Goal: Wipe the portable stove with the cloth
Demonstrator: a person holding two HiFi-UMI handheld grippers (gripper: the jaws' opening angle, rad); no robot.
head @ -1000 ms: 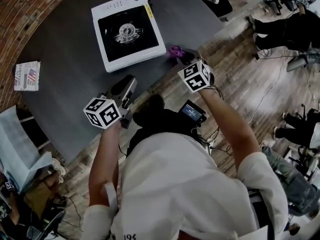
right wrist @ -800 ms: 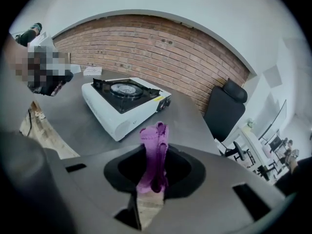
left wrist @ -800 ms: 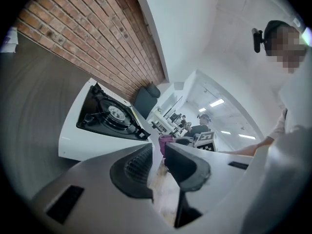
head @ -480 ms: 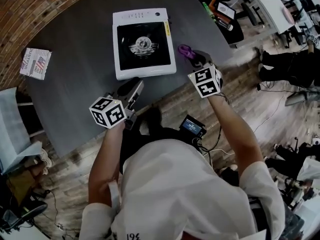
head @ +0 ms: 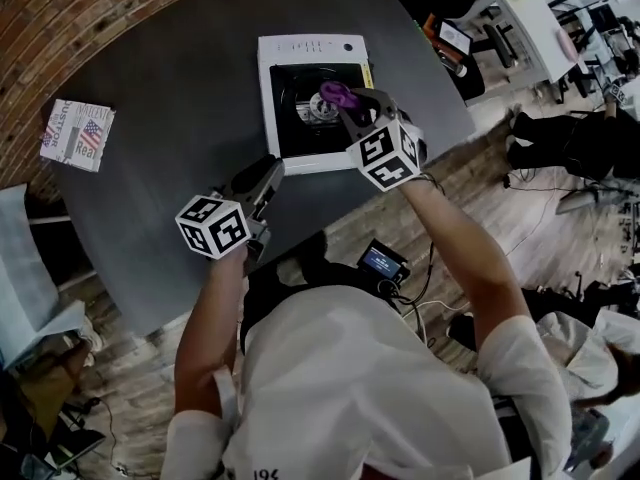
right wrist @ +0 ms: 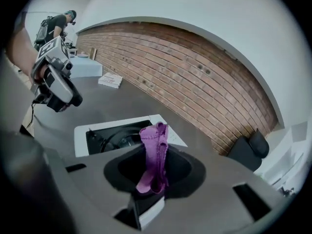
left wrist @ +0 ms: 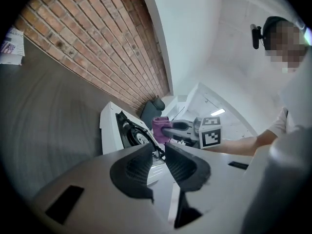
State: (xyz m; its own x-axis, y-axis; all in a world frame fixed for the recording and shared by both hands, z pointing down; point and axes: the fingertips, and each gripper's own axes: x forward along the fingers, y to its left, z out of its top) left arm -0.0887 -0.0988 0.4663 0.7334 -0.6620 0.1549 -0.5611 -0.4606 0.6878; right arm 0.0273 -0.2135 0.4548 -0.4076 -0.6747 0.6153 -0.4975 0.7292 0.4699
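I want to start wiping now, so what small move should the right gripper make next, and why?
Probably lower the right gripper straight down until the purple cloth presses on the stove. Its jaws are shut on the cloth, and the left gripper view shows it over the burner, seemingly not yet touching.

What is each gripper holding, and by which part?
The right gripper pinches the purple cloth by its bunched lower part; its top sticks out free. The left gripper holds nothing.
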